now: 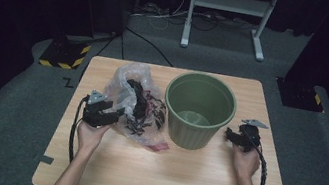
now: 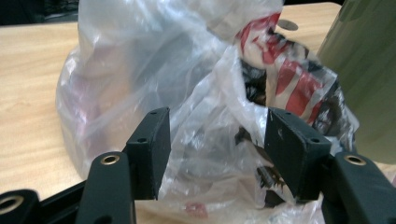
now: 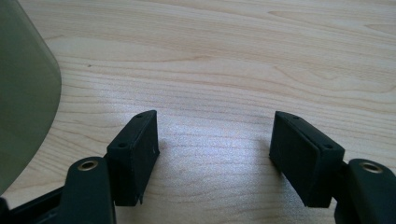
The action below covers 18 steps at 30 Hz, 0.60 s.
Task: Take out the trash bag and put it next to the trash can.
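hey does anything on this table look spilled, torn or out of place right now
Nothing stands out. The clear plastic bag of dark and red scraps lies slumped and crumpled on the table, but nothing has spilled out. The green bin stands upright beside it. The left gripper has bag film between its open jaws.

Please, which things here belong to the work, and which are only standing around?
Belonging to the work:
plastic bag
green bin
left gripper, jaws open around the bag
right gripper, open

Only standing around:
white stand
cables on floor
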### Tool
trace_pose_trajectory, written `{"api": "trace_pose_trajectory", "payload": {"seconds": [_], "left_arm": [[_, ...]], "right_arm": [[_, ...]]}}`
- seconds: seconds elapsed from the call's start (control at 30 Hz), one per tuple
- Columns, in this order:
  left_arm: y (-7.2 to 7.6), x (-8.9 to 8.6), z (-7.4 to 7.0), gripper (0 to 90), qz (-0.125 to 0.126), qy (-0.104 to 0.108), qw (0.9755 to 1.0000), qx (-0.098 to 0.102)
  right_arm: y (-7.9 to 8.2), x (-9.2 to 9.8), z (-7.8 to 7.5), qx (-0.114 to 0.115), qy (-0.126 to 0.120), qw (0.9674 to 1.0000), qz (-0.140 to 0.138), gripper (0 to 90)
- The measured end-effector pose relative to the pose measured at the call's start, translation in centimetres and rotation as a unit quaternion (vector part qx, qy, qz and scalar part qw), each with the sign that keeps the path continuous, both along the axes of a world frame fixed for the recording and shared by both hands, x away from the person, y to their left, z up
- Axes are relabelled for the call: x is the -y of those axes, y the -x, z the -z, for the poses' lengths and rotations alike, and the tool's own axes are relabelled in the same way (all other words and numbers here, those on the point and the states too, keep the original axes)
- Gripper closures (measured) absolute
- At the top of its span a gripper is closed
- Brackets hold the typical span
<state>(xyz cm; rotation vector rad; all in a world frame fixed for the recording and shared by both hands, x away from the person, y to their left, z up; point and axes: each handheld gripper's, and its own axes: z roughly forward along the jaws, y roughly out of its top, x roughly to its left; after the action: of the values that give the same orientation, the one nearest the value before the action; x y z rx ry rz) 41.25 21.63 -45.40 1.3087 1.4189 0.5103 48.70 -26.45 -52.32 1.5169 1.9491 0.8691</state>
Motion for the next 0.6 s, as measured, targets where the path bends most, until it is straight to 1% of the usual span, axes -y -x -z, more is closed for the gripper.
{"api": "trace_pose_trajectory", "payload": {"seconds": [0.03,0.1,0.17,0.2,0.23,0.27,0.3,0.33,0.37,0.4,0.43,0.47,0.5,0.57,0.6], "left_arm": [[0.1,-0.1,0.1,40.9,-0.001,-0.004,1.0,0.005],[0.4,0.0,0.4,41.2,-0.006,0.0,1.0,0.007],[0.6,-0.1,0.9,41.4,-0.003,-0.01,0.9999,0.001],[0.6,-0.1,1.2,41.4,0.001,-0.019,0.9998,-0.007],[0.6,0.0,1.5,41.1,-0.001,-0.027,0.9996,-0.009],[0.7,0.0,1.8,41.4,-0.004,-0.029,0.9996,-0.003],[0.8,0.0,2.1,42.2,-0.006,-0.03,0.9995,-0.006],[0.8,0.0,2.5,42.1,-0.007,-0.031,0.9995,-0.01],[0.8,0.0,3.0,42.1,-0.007,-0.035,0.9992,-0.019],[0.8,0.0,3.5,41.9,-0.012,-0.04,0.9989,-0.02],[0.7,0.0,4.1,42.4,-0.019,-0.041,0.9988,-0.022],[0.7,-0.2,4.7,42.4,-0.016,-0.053,0.9978,-0.037],[0.6,-0.3,5.3,42.2,-0.02,-0.055,0.9974,-0.041],[0.5,-0.4,6.5,42.4,-0.034,-0.069,0.9958,-0.049],[0.4,-0.5,7.0,42.4,-0.035,-0.076,0.9947,-0.06]], "right_arm": [[0.0,0.0,0.0,0.001,0.001,1.0,-0.001,32.4],[0.0,0.0,0.0,0.0,0.0,1.0,0.0,32.4],[0.0,0.0,0.0,0.001,0.001,1.0,-0.001,32.4],[0.0,0.0,0.0,0.001,0.001,1.0,-0.001,32.4],[0.0,0.0,0.0,0.001,0.001,1.0,-0.001,32.4],[0.0,0.0,0.0,0.0,0.001,1.0,-0.001,32.4],[0.0,0.0,0.0,0.001,0.001,1.0,-0.001,32.4],[0.0,0.0,0.0,0.001,0.001,1.0,-0.001,32.4],[0.0,0.0,0.0,0.001,0.001,1.0,-0.001,32.4],[0.0,0.0,0.0,0.001,0.001,1.0,-0.001,32.4],[0.0,0.0,0.0,0.001,0.001,1.0,-0.001,32.4],[0.0,0.0,0.0,0.001,0.001,1.0,-0.001,32.4],[0.0,0.0,0.0,0.001,0.001,1.0,-0.001,32.4],[0.0,0.0,0.0,0.001,0.001,1.0,-0.001,32.4],[0.0,0.0,0.0,0.001,0.002,1.0,-0.002,32.4]]}}
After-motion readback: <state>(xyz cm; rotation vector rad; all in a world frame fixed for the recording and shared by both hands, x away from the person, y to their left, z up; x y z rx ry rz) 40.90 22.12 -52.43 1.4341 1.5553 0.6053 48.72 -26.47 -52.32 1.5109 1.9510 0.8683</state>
